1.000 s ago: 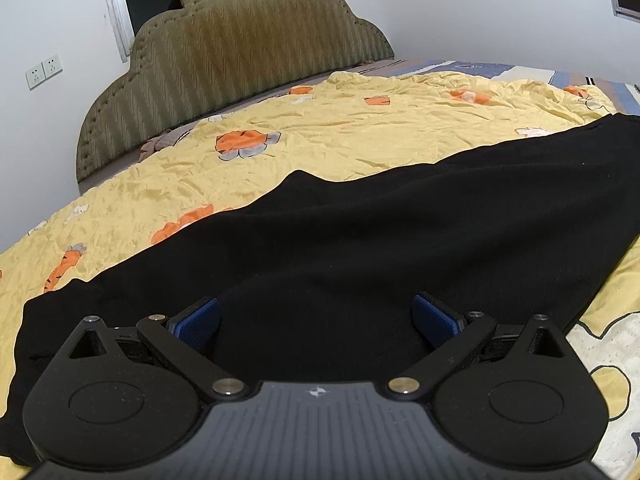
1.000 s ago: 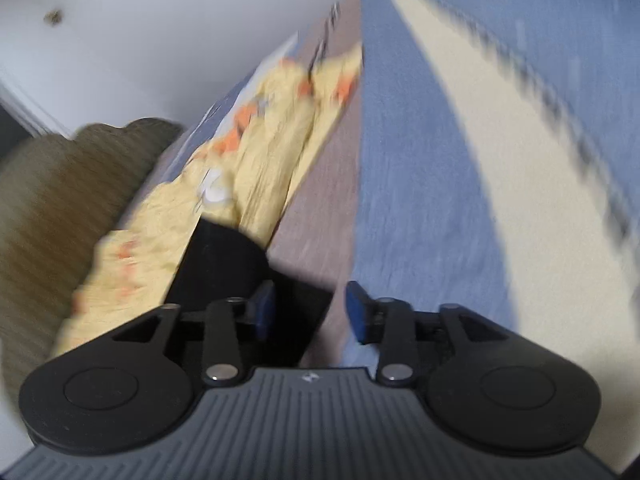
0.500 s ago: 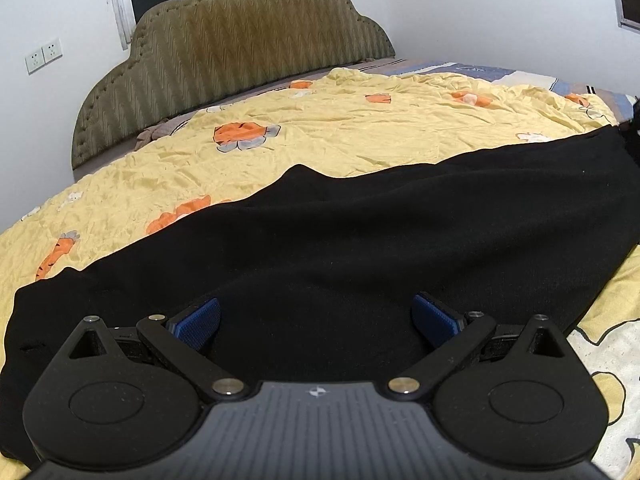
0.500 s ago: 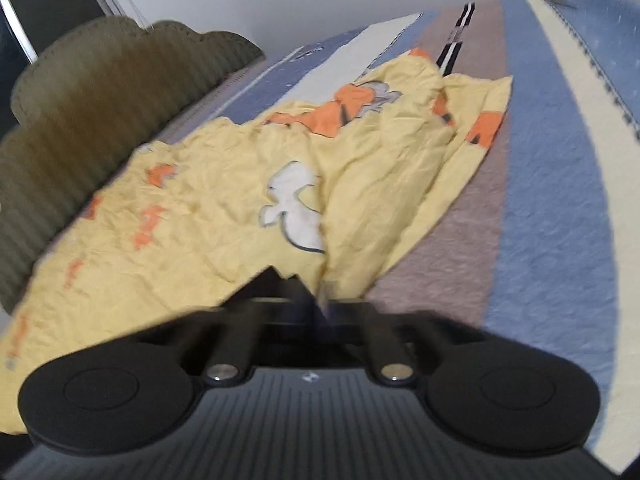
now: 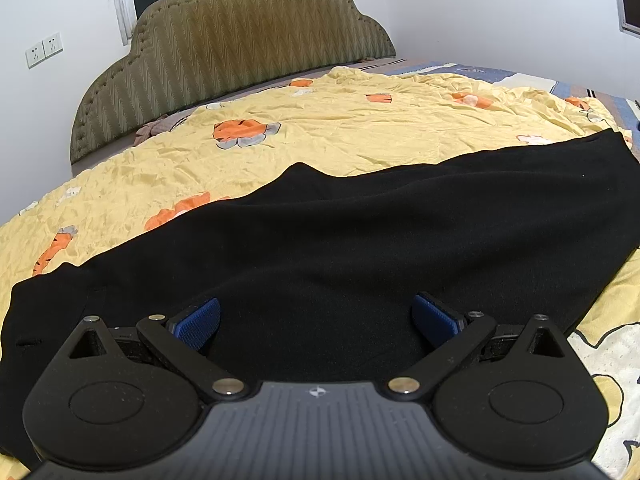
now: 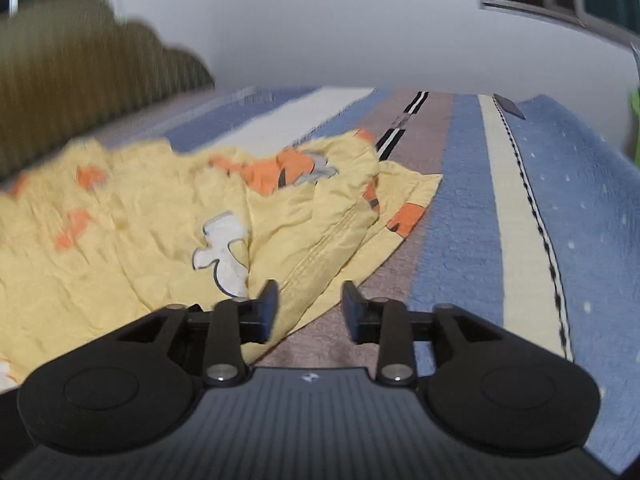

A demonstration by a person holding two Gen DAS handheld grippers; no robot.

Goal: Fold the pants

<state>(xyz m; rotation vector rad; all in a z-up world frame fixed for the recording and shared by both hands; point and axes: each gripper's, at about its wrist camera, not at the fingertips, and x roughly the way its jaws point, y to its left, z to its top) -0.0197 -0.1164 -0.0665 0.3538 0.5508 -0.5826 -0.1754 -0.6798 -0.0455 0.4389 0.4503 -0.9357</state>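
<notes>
A pair of black pants (image 5: pixel 380 240) lies spread across a bed, on top of a crinkled yellow quilt (image 5: pixel 340 136) printed with orange and white cartoon shapes. The pants run lengthwise along the near edge of the bed, from the near left corner, where what looks like the wider waist end sits, toward the right side, where the narrower leg end stops short of the bed's edge. An olive padded headboard (image 5: pixel 240 40) stands at the far end against a white wall.

The left tool (image 5: pixel 316 320) hovers low over the middle of the pants, its blue-padded jaws spread wide, nothing gripped. The right tool (image 6: pixel 308 310) points past the leg end of the pants, over the bunched edge of the quilt and a blue, cream and brown striped bedspread (image 6: pixel 472 216). Its jaws have just been opening and stand partly apart with nothing between them; the view is blurred.

The cloth looks soft, limp and light, with a matte surface that should not slip much between the pads. It appears to lie in two layers, one leg over the other, so a pinch probably has to catch both or the top one will peel away. It will sag and drape when lifted, so the likely holds are the corners of the leg end and the waist edge, one tool at each, lifted together and carried across.
</notes>
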